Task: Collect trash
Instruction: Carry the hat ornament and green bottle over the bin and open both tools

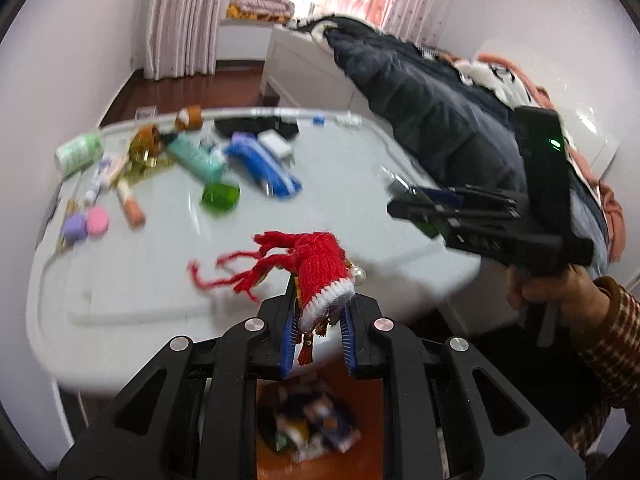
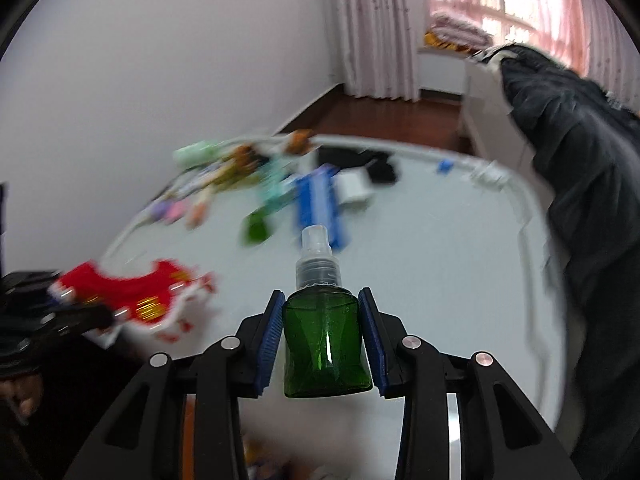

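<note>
My left gripper [image 1: 320,316] is shut on a red knitted ornament [image 1: 320,268] with a white hem, red yarn strands and a pearl, held over the near edge of the white table [image 1: 160,280]. It also shows blurred in the right wrist view [image 2: 132,300]. My right gripper [image 2: 322,320] is shut on a green spray bottle [image 2: 324,344] with a clear cap, held above the table; it appears at the right of the left wrist view [image 1: 416,204]. An orange bin of trash [image 1: 308,424] lies below the left gripper.
Several items lie at the table's far left: a green jar [image 1: 220,198], blue packet [image 1: 264,168], teal tube [image 1: 196,158], pale green roll [image 1: 78,152], pink and purple discs [image 1: 86,224]. A dark jacket [image 1: 432,112] covers the bed at right.
</note>
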Available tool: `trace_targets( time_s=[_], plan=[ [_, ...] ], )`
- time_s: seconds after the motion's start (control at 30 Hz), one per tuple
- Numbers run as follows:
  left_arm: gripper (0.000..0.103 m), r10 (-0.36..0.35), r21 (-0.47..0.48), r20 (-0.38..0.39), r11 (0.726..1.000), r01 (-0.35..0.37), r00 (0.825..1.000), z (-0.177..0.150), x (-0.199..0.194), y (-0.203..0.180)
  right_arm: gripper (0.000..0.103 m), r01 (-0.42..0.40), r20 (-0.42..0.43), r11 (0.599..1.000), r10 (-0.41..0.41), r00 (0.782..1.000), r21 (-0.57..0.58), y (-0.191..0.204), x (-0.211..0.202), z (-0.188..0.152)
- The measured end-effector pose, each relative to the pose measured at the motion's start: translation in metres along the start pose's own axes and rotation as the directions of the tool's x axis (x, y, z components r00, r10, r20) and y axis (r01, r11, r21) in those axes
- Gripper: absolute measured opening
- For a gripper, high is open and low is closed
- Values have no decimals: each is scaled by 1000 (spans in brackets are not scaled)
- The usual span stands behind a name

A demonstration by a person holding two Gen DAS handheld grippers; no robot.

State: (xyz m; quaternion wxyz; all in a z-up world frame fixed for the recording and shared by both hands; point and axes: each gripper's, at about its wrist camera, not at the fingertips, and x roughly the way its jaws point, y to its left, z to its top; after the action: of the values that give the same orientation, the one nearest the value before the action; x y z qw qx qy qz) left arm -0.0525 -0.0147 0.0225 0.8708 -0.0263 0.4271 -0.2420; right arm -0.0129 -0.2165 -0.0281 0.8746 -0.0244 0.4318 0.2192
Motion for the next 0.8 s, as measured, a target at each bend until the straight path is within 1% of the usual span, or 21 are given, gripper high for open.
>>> trace_targets(
  time_s=[0.1,0.17,0.2,0.23,0.27,0.3,0.33,0.37,0.4,0.43,0.47,0.53,0.6,0.67,0.7,0.73,0.77,0.8],
  plan=[
    [17,-2,-22,-85,1000,0,996,-32,-5,-5,38,-64,-75,998,65,995,13,26,1,-43],
    [17,-18,-47,-150,999,11,988,-52,-3,-6,38,-96,-146,995,98,984,20,43,7,-75],
    [17,-29,-61,-189,998,17,982,-66,1,-8,38,-100,-165,995,102,981,21,47,10,-83],
    [17,-34,-67,-212,998,20,977,-72,3,-9,38,-107,-204,994,109,973,22,53,16,-95],
    [19,-41,-74,-239,997,24,970,-79,7,-9,38,-107,-228,994,108,968,15,58,20,-102],
    [21,-57,-85,-276,996,35,959,-88,13,-11,38,-102,-239,995,100,966,3,61,22,-106],
    [22,-68,-95,-297,995,41,952,-93,17,-11,38,-94,-268,995,84,960,-24,66,27,-111],
    [27,-78,-104,-317,993,47,945,-97,20,-11,39,-92,-320,995,76,944,-36,67,35,-115],
    [36,-81,-107,-341,993,47,937,-100,24,-11,39,-89,-328,996,73,942,-33,67,38,-116],
    [41,-73,-110,-360,993,35,930,-103,25,-11,49,-82,-333,996,71,940,-20,63,40,-117],
    [52,-63,-116,-368,993,21,928,-105,25,-10,62,-64,-339,998,55,939,-17,59,40,-116],
    [60,-58,-151,-339,989,7,939,-102,18,0,64,-13,-291,1000,10,957,-8,47,32,-108],
    [72,-46,-200,-309,980,-18,950,-97,11,12,65,20,-238,1000,-16,971,16,34,21,-99],
    [72,-32,-243,-268,969,-35,963,-91,4,25,66,65,-161,998,-60,985,26,21,5,-80],
    [72,-17,-255,-245,966,-48,969,-85,1,32,67,71,-136,997,-67,988,21,18,-1,-72],
    [72,2,-256,-230,965,-63,973,-77,0,36,70,84,-91,996,-83,992,6,15,-10,-55],
    [72,24,-248,-212,966,-78,977,-64,-1,41,76,96,-55,995,-96,994,-7,10,-17,-43],
    [73,35,-242,-196,967,-83,980,-55,0,43,80,104,1,994,-104,995,-17,7,-28,-23]
  ],
)
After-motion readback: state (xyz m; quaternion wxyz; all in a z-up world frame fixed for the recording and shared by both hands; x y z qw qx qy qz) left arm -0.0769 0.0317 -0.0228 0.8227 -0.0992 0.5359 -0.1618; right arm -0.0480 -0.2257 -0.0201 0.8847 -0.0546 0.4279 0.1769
